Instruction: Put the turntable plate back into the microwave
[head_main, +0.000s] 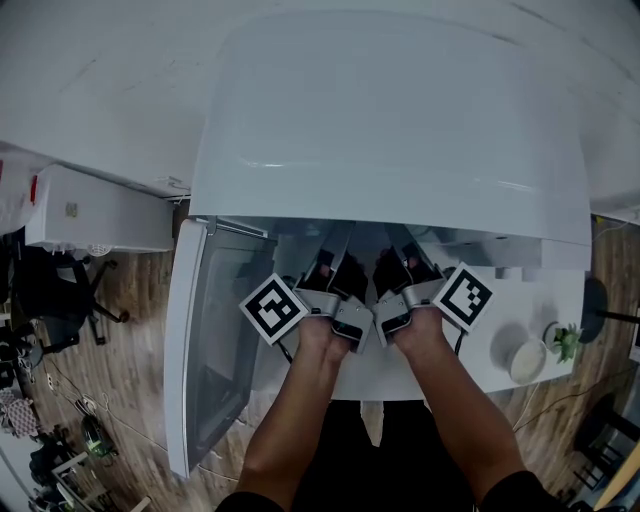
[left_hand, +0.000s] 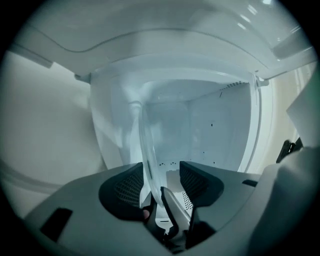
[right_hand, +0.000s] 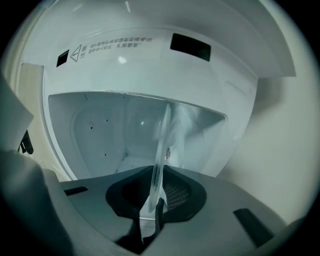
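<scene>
turntable plate (right_hand: 162, 145), insertion step: rim pinched in right claw (right_hand: 156, 192), left claw (left_hand: 162, 181) spread about it, at microwave (head_main: 390, 130) mouth; next likely needs settling it flat inside.

A white worktop (head_main: 515, 300) stands on a wooden floor (head_main: 130, 390) and carries a white microwave (head_main: 390, 130) that takes up most of its width. On the bare strip to the microwave's right sit a small white bowl (head_main: 527, 360) and, just beside it, a little green plant (head_main: 566, 341).
</scene>
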